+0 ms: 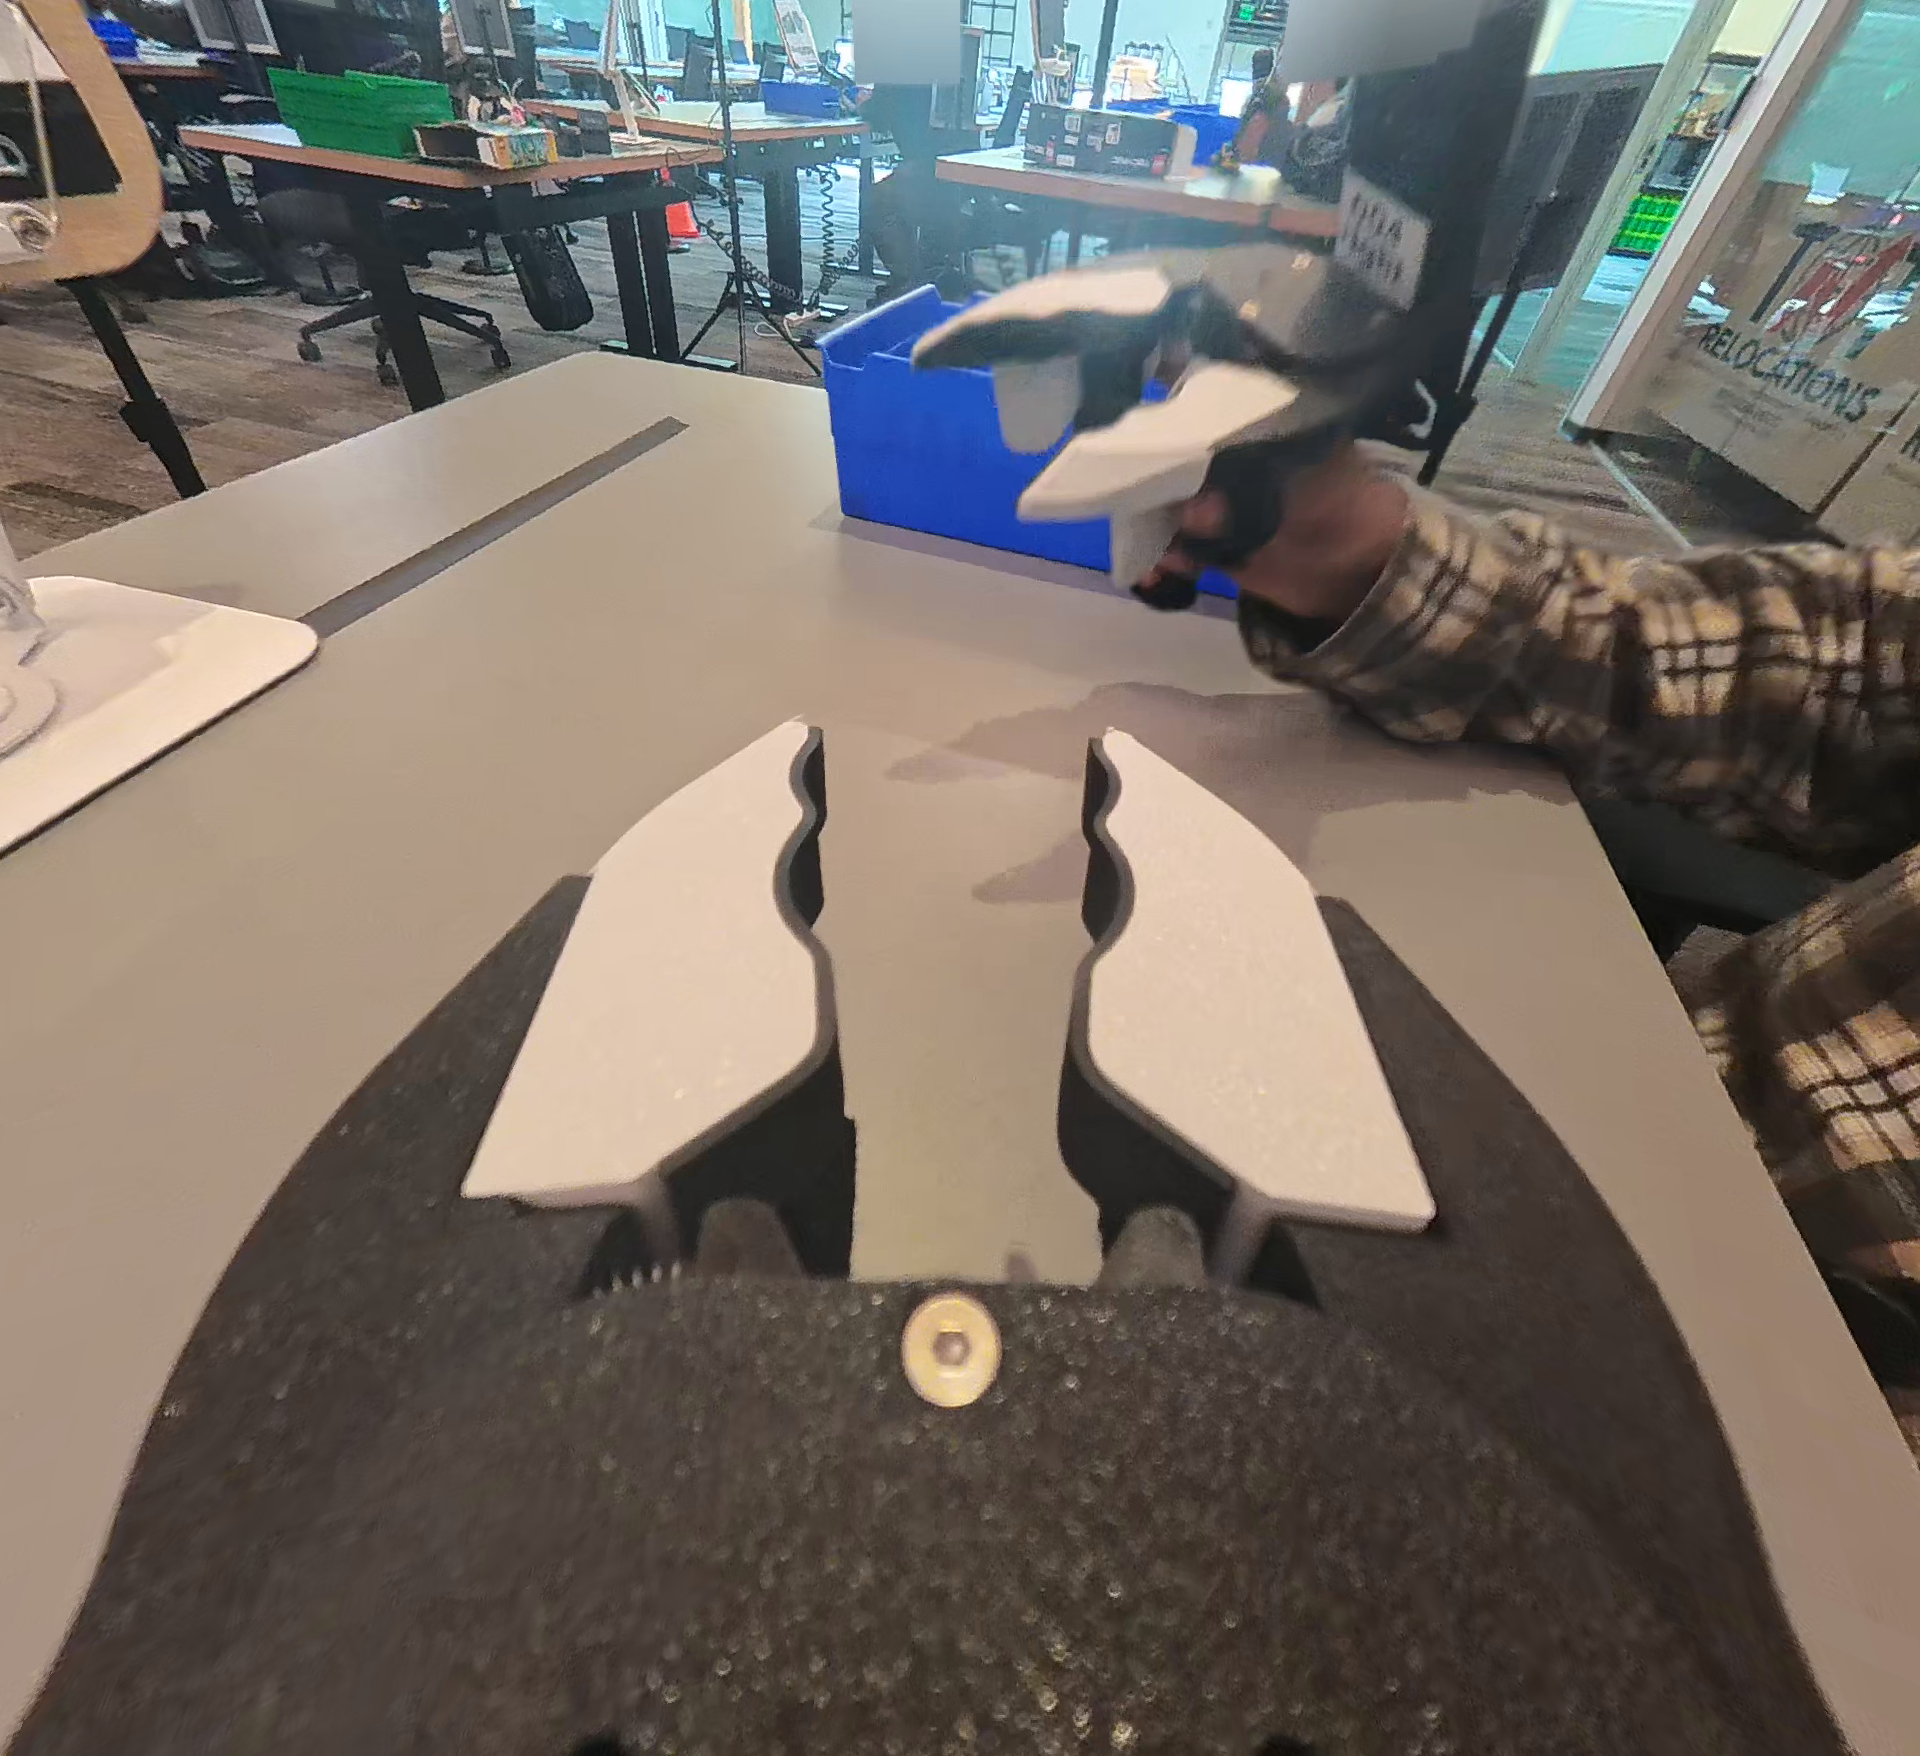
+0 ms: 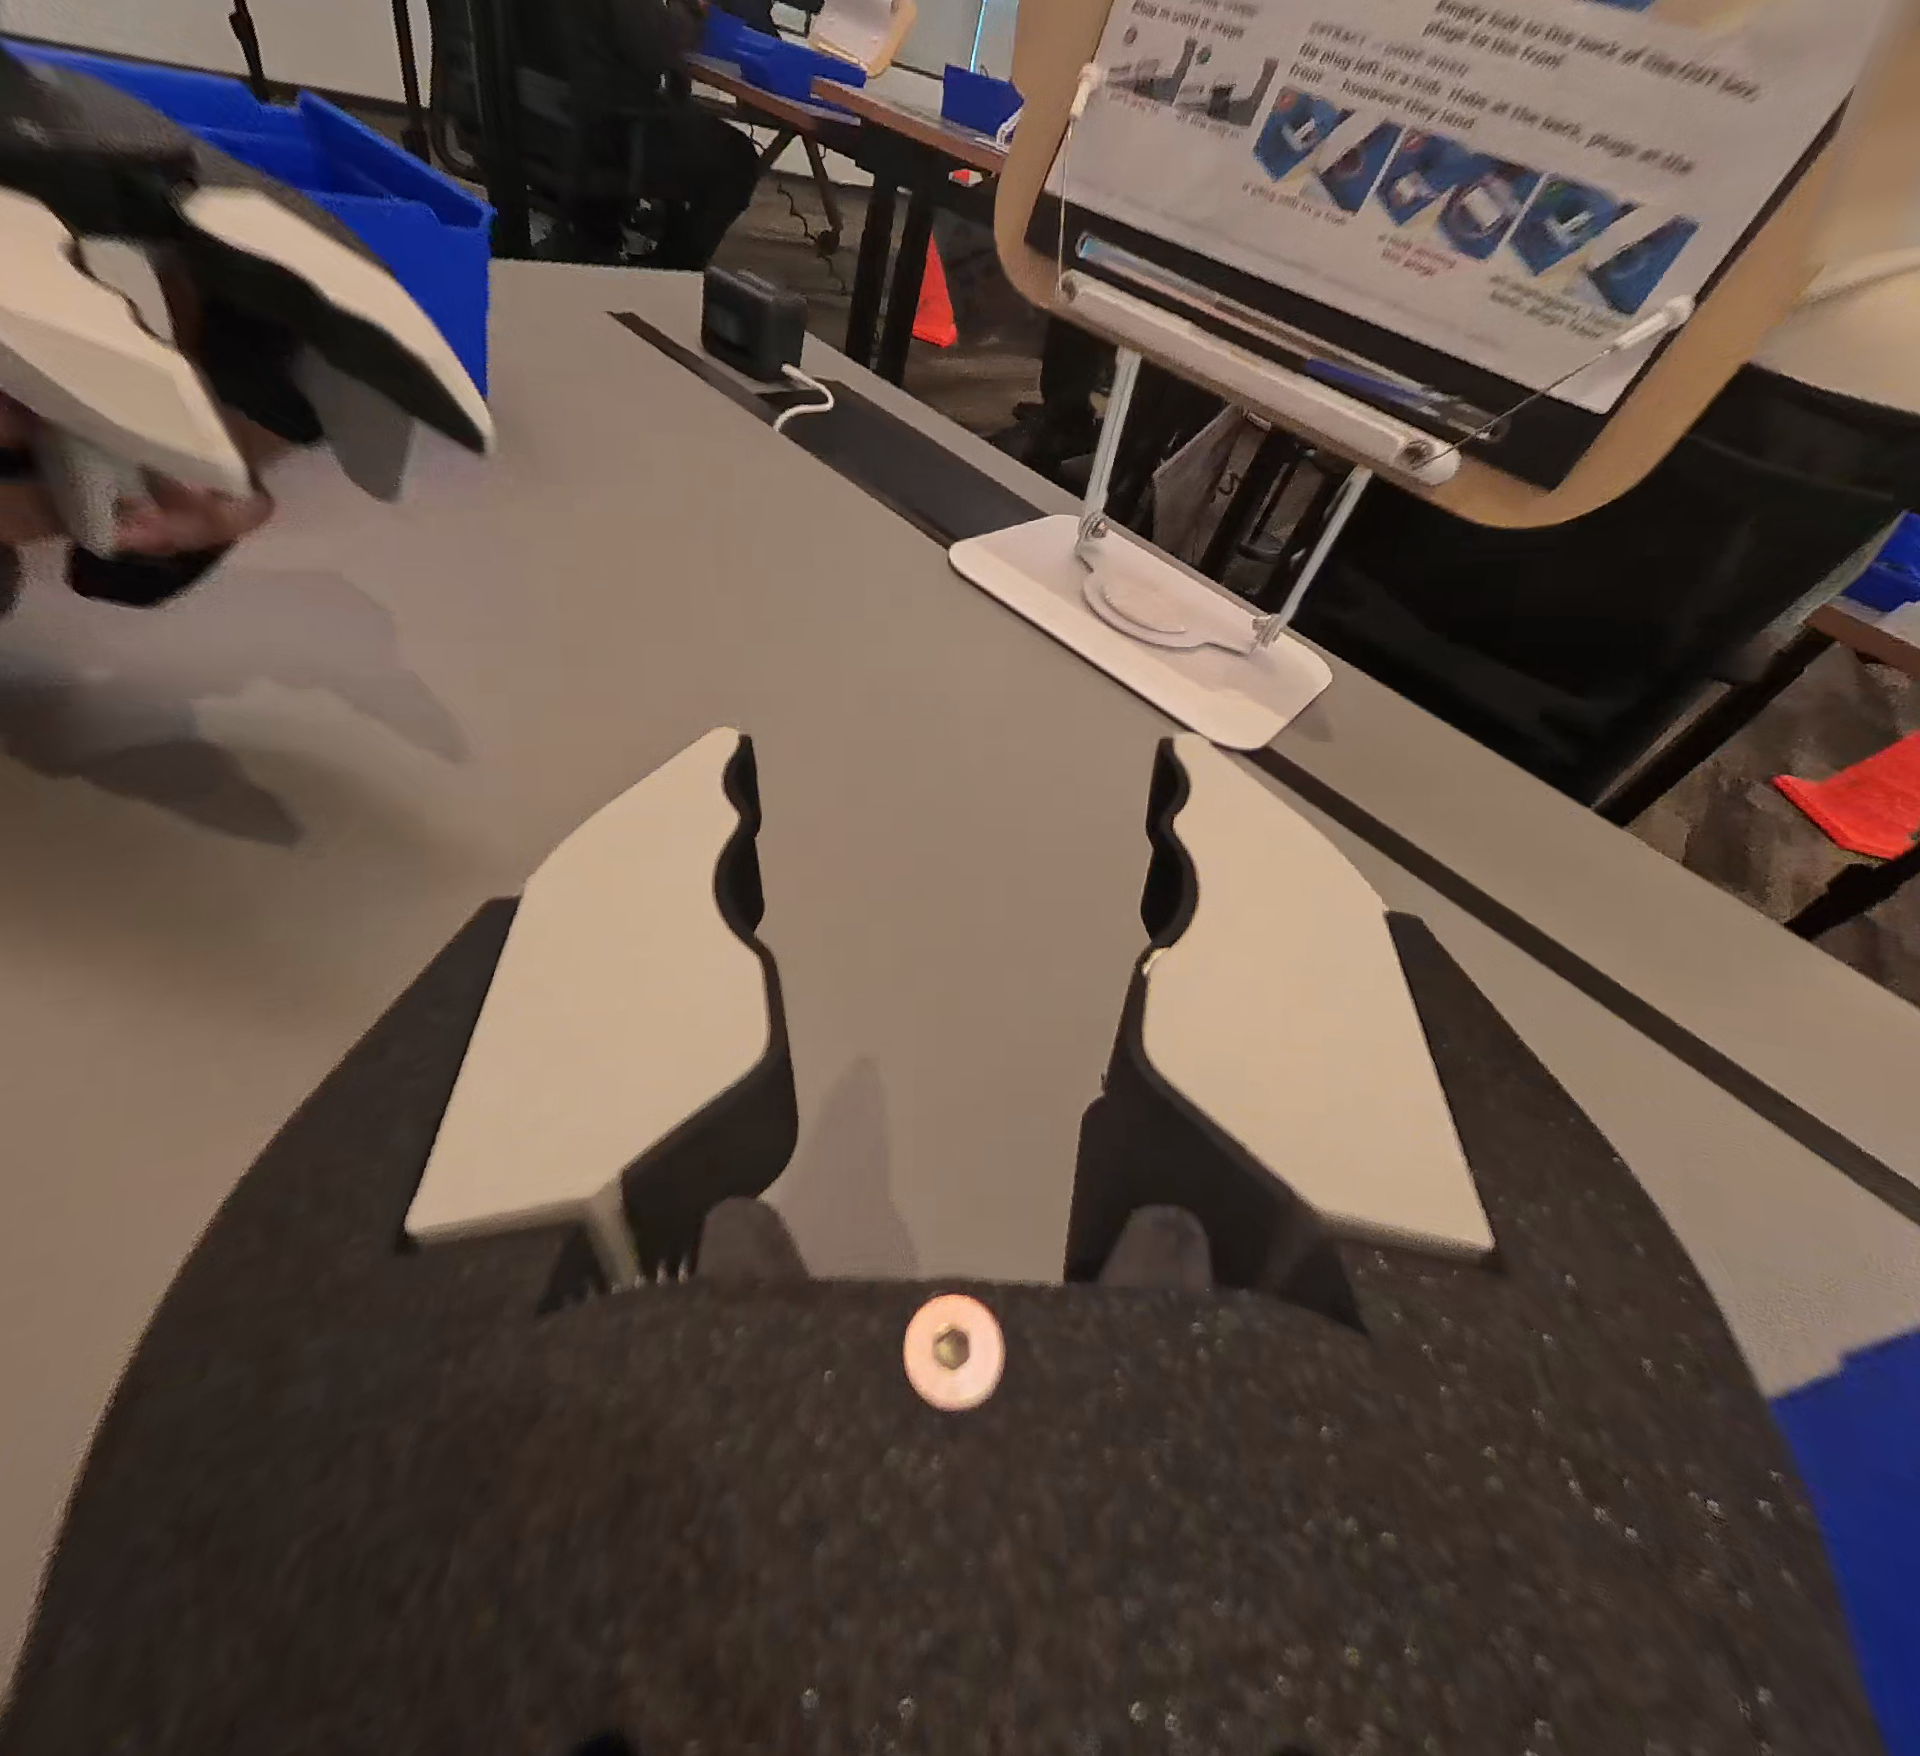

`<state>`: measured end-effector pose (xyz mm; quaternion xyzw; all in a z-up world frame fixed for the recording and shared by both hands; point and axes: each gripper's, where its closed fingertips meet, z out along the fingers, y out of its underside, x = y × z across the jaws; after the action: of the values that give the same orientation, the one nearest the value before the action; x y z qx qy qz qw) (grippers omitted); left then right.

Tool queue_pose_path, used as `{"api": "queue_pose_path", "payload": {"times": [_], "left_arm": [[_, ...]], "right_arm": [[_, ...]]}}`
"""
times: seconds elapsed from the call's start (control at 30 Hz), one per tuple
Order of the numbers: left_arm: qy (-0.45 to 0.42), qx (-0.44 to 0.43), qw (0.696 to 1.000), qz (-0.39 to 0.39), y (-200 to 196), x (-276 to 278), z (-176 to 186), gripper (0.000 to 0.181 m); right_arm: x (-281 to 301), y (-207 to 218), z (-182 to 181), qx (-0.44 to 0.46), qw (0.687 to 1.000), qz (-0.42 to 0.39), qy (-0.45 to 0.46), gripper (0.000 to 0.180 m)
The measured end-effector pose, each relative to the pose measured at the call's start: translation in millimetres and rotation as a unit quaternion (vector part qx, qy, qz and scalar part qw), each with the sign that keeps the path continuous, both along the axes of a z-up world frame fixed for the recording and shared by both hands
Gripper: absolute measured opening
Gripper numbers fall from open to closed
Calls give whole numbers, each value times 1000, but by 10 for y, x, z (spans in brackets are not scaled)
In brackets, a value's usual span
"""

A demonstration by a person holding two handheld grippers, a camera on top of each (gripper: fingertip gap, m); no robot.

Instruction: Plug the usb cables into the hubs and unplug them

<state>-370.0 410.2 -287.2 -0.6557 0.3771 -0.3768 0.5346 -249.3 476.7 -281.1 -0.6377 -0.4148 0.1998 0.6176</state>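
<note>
In the left wrist view my left gripper [image 1: 954, 750] is spread, nothing between its fingers, held over the bare grey table [image 1: 582, 667]. At about 1 o'clock my right gripper [image 1: 1049, 428] floats above the table, blurred, in front of a blue bin [image 1: 914, 449]. A stand base [image 1: 135, 667] sits at 10 o'clock.

In the right wrist view my right gripper [image 2: 954, 756] is also released and empty, over the same table [image 2: 883, 667]. At 10 o'clock the left gripper [image 2: 208, 345] shows, blurred, with a blue bin [image 2: 416, 210] behind it. At 1 o'clock an instruction board [image 2: 1403, 96] stands on its base [image 2: 1153, 636]; a small black box [image 2: 753, 324] with a white cord sits at 12 o'clock. I see no cables or hubs in either view.
</note>
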Motion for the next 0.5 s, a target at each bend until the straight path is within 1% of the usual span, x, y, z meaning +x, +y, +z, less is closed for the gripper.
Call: {"api": "queue_pose_path", "payload": {"times": [0.1,0.2,0.3,0.4,0.5], "left_arm": [[-1,4,1000,21,-29,-122,155,47],[14,5,998,56,-153,-410,440,47],[86,12,989,123,-265,-981,780,46],[192,-17,955,224,-276,-1870,1005,46],[290,-106,905,292,-274,-2785,959,44]], "right_arm": [[-64,40,-201,-10,1000,7,14,70],[-22,38,-323,-17,1000,13,13,66],[-17,19,-422,-33,999,23,15,65],[-65,-15,-451,-38,999,34,7,65],[-114,-60,-455,-31,999,43,-5,65]]}}
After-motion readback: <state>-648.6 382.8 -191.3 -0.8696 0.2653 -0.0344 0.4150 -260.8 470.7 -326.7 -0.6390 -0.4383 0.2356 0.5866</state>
